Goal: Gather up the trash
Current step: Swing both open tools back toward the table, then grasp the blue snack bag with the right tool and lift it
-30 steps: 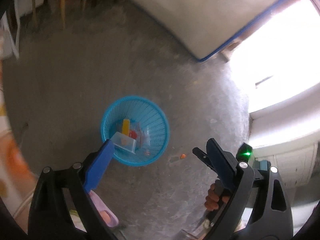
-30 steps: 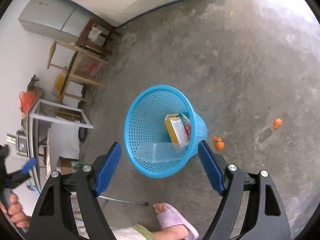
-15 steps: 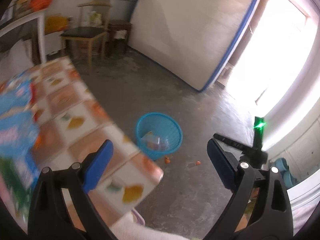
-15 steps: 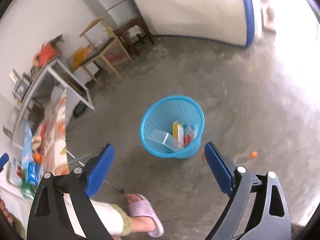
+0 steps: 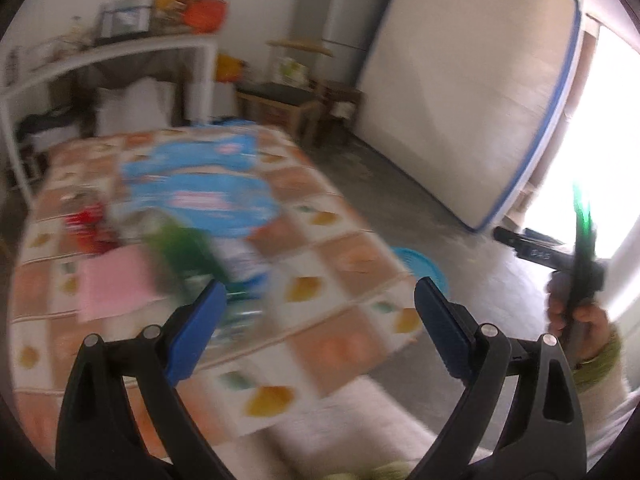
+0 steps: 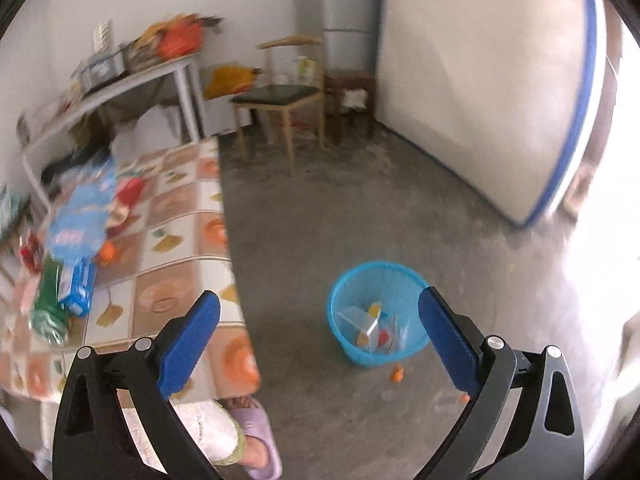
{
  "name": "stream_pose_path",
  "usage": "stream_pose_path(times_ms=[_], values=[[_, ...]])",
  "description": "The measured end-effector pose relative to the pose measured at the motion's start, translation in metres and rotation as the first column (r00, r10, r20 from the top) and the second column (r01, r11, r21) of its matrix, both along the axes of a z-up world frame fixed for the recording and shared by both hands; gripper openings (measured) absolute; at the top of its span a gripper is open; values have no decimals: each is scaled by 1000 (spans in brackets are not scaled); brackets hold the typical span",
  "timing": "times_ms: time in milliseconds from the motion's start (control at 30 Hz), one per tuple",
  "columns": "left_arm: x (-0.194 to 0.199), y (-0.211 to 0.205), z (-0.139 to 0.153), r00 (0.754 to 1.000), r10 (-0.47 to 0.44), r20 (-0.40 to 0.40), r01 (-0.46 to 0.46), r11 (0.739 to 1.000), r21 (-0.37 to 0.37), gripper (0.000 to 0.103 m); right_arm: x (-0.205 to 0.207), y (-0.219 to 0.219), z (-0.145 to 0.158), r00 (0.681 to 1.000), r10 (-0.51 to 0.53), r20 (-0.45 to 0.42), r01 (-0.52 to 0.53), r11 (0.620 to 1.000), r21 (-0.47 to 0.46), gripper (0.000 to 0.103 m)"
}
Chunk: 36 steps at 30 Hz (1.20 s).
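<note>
Both grippers are up over the room now, and neither carries anything. The right gripper (image 6: 319,330) has just been spreading its jaws and they stand fully apart, blue pads wide, nothing between them. Through that gap, lower centre-right of the right wrist view, sits the blue mesh basket (image 6: 340,300) on the grey concrete floor (image 6: 360,208), with a clear plastic container (image 6: 356,320), a yellow carton and some red bits inside. Two orange scraps (image 6: 397,374) lie on the floor just below the basket.

The left gripper (image 5: 320,322) is wide apart too, jaws empty, hanging over the desk (image 5: 340,256) with its tiled orange-and-white cloth. The view there is badly blurred, but the trash shows in the left half of the frame: blue snack bags (image 5: 200,184), a green packet (image 5: 184,248), something red (image 5: 86,228) and a pink sheet (image 5: 114,284). The basket's rim peeks out at the desk's right edge.

At the right edge of the left wrist view, a hand (image 5: 576,316) in a pale sleeve with a green cuff grips the other tool. Lower left of the right wrist view, a foot in a lilac slipper (image 6: 256,440).
</note>
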<state>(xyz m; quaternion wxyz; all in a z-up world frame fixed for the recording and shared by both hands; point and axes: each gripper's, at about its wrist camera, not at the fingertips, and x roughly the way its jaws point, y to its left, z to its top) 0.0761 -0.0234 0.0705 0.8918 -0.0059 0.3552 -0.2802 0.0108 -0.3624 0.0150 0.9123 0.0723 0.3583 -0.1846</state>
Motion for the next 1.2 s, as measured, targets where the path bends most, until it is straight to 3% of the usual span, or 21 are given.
stream_pose_path(times_ms=[100, 233, 400, 600, 733, 967, 1133, 1200], values=[[1, 43, -4, 995, 93, 21, -93, 996, -4, 95, 20, 43, 12, 998, 60, -15, -61, 991, -117, 96], [6, 87, -12, 985, 174, -2, -174, 984, -36, 95, 40, 84, 31, 987, 161, 9, -159, 979, -130, 96], [11, 134, -24, 967, 252, -35, -254, 963, -83, 95, 64, 131, 45, 939, 335, 77, -337, 941, 24, 96], [18, 171, -42, 953, 293, -77, -301, 944, -138, 95, 98, 165, 34, 920, 387, 57, -390, 896, 211, 96], [27, 180, -52, 952, 282, -120, -300, 938, -174, 95, 124, 167, 27, 908, 414, 68, -411, 843, 347, 96], [51, 169, -62, 952, 256, -169, -291, 927, -237, 95, 212, 152, 11, 901, 425, 82, -401, 747, 530, 95], [66, 149, -62, 963, 225, -152, -255, 941, -225, 95, 288, 145, -6, 905, 420, 64, -374, 716, 589, 86], [70, 140, -64, 967, 206, -151, -236, 947, -220, 95, 317, 144, -13, 909, 415, 31, -353, 731, 585, 80]])
